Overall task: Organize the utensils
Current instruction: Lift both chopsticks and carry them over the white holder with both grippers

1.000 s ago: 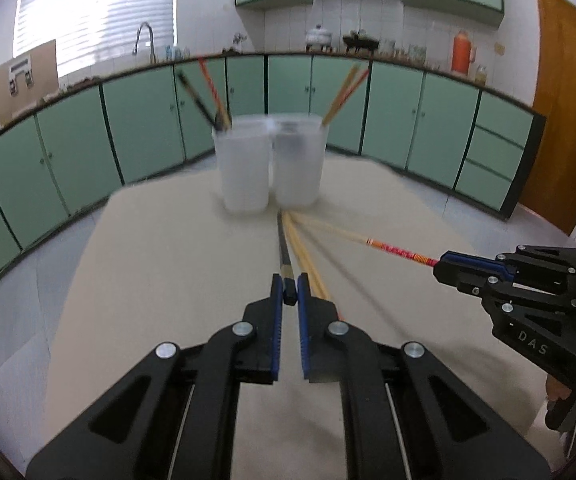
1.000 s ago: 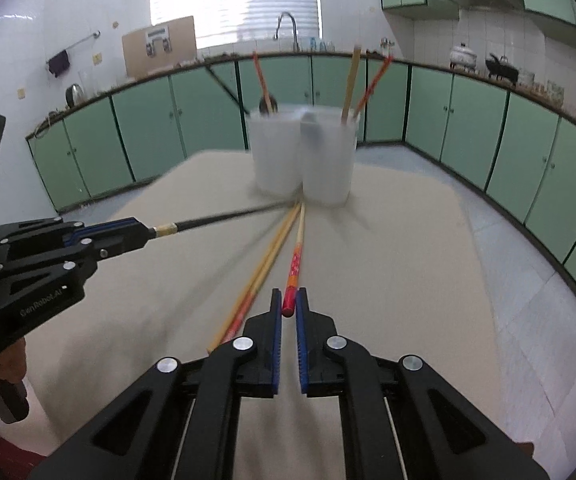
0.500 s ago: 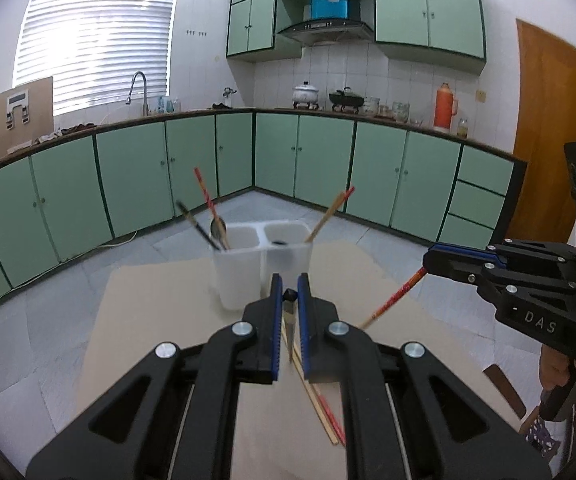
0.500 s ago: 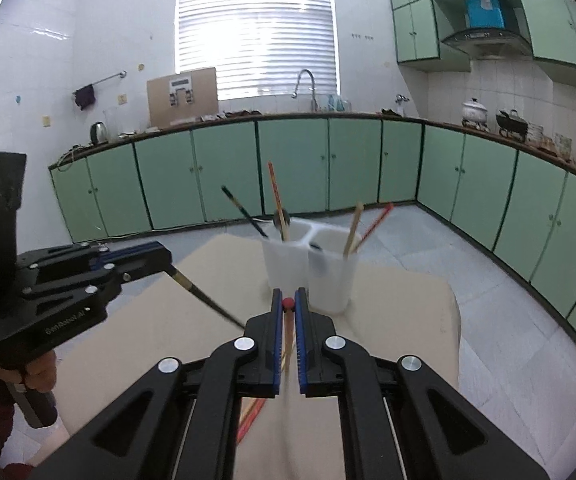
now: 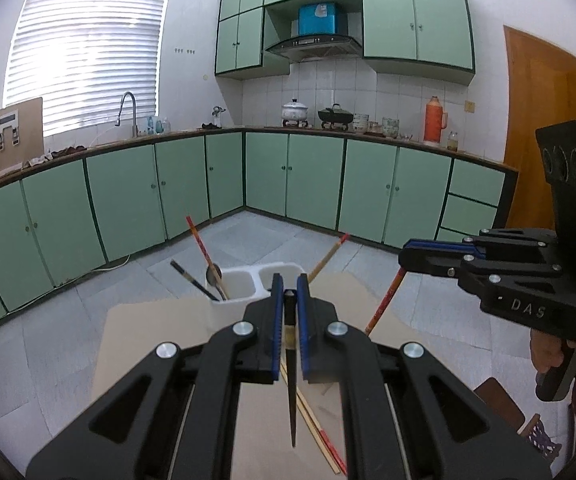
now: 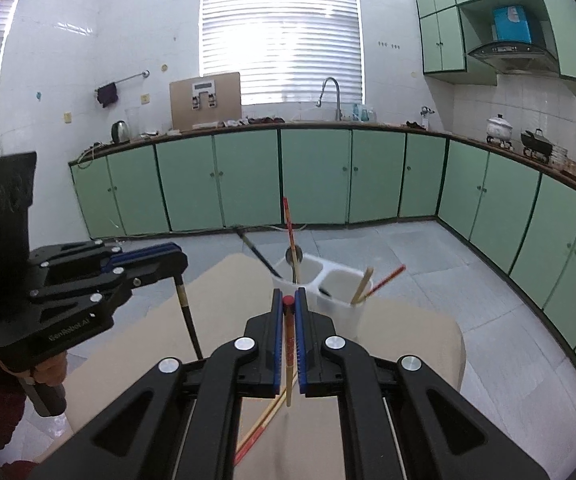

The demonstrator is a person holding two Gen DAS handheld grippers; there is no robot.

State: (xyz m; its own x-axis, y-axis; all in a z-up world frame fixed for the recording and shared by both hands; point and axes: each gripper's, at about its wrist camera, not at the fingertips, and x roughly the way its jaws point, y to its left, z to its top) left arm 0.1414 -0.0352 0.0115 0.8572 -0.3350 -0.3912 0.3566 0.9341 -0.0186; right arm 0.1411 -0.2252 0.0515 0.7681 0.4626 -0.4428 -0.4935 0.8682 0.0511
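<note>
- The left hand-held gripper (image 5: 290, 294) was pinching a black chopstick with a pale band (image 5: 291, 376) by its thick end; it had been lifted off the beige worktop (image 5: 155, 344), tip dangling.
- The right hand-held gripper (image 6: 287, 302) likewise had raised a red-capped wooden chopstick (image 6: 288, 356), clamped near its top.
- Both now hung above the worktop, short of the white two-compartment plastic holder (image 5: 243, 284), which already held several chopsticks and a spoon.
- Two loose chopsticks (image 5: 320, 436) remained lying on the worktop, so probably each held stick goes into a compartment next, with more picking to follow.
</note>
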